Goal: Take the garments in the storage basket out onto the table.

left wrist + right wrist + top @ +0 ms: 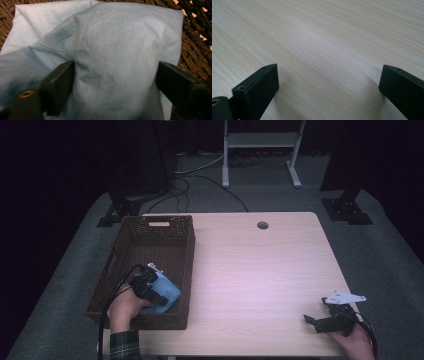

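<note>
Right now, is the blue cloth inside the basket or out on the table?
Inside: the blue cloth lies in the woven basket, bunched between the left hand-held gripper jaws.

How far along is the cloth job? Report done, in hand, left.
Done: the light blue cloth already lies inside the brown wicker basket. In hand: the left tongs straddle a bunched fold of it; whether they press it is unclear. The right tongs wait open over the table. Left: releasing, or lifting it out.
</note>
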Tool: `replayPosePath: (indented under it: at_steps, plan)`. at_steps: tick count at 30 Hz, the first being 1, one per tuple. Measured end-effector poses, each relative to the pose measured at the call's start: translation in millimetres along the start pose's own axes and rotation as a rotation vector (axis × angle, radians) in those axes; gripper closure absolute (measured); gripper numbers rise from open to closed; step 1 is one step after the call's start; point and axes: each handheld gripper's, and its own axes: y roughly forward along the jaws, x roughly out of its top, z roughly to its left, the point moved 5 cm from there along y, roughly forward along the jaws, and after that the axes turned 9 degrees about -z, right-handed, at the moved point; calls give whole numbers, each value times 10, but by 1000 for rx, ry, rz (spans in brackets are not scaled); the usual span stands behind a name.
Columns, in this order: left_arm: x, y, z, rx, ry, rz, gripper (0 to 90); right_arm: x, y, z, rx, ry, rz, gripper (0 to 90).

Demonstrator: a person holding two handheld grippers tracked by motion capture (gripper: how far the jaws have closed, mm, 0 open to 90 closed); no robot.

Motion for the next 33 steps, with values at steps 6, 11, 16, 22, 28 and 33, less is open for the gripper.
replayPosePath:
  at_steps: [6, 11, 16, 22, 28, 33]
  plan:
    - [32, -48, -25, -34, -11, -23, 522, 0, 0, 0, 0, 0, 0, 16]
    - [47, -63, -33, -45, -12, -21, 578, 0, 0, 0, 0, 0, 0, 16]
    - [97, -115, -1, -20, -71, -44, 589, 1, 0, 0, 0, 0, 0, 16]
    - [133, -183, 27, 5, -103, -94, 588, 0, 1, 0, 0, 0, 0, 17]
    - [176, -262, 26, -10, -119, -162, 588, 1, 0, 0, 1, -1, 0, 16]
    - [204, -342, 25, -32, -120, -224, 588, 1, 0, 0, 1, -1, 0, 16]
